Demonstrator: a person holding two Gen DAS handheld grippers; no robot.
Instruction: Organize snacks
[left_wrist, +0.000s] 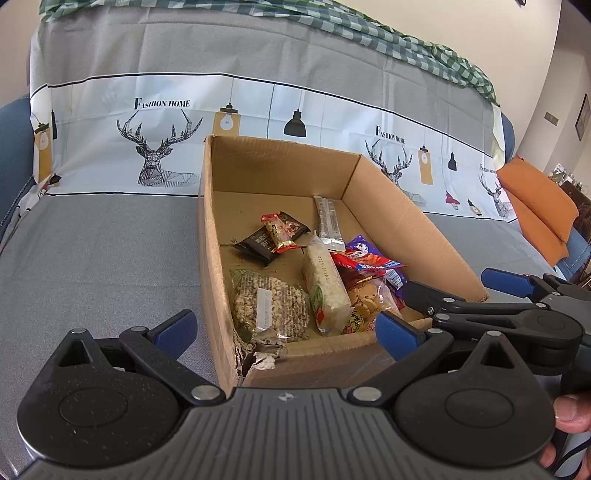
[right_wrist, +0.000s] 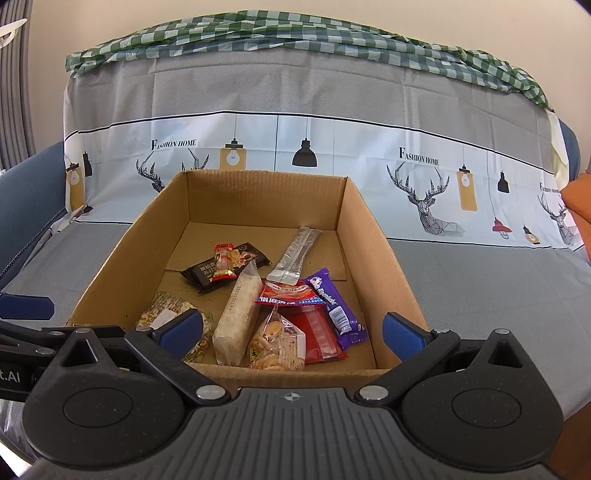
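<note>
Right, both grippers are hovering at the near edge of the cardboard box, which is sitting on a grey sofa cover printed with deer and lamps. The left gripper is holding its blue-padded fingers wide apart, gripping nothing. The right gripper is doing the same, fingers spread and empty. All the snacks are lying inside the box: a dark chocolate wafer pack with a red candy on top, a silver stick sachet, a long rice cracker bar, a biscuit bag, a purple packet, and a granola-type square in the near-left corner.
</note>
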